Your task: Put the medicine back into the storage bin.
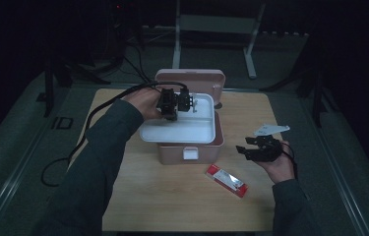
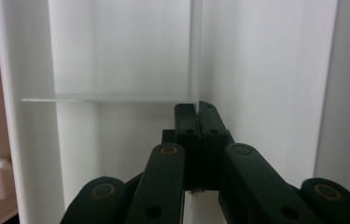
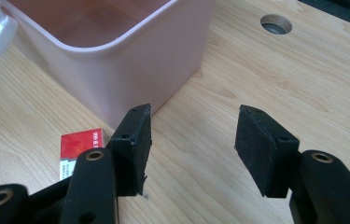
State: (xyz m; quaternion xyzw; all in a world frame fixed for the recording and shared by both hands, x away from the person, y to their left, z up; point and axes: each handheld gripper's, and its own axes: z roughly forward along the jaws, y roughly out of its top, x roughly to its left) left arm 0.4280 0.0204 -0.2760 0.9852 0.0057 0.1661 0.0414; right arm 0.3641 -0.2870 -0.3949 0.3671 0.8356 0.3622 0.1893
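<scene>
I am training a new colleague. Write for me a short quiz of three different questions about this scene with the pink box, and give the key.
1. True or false: the left gripper has its jaws shut on the thin divider of the white tray.
2. Which thing lies on the table in front of the pink box? A) a red packet B) a blue cup C) a spoon
3. Fill in: the jaws of the right gripper stand ____, with nothing between them.

Key
1. True; the left gripper view shows the pads closed around the divider's edge.
2. A; the red packet lies flat on the wood.
3. open
</scene>
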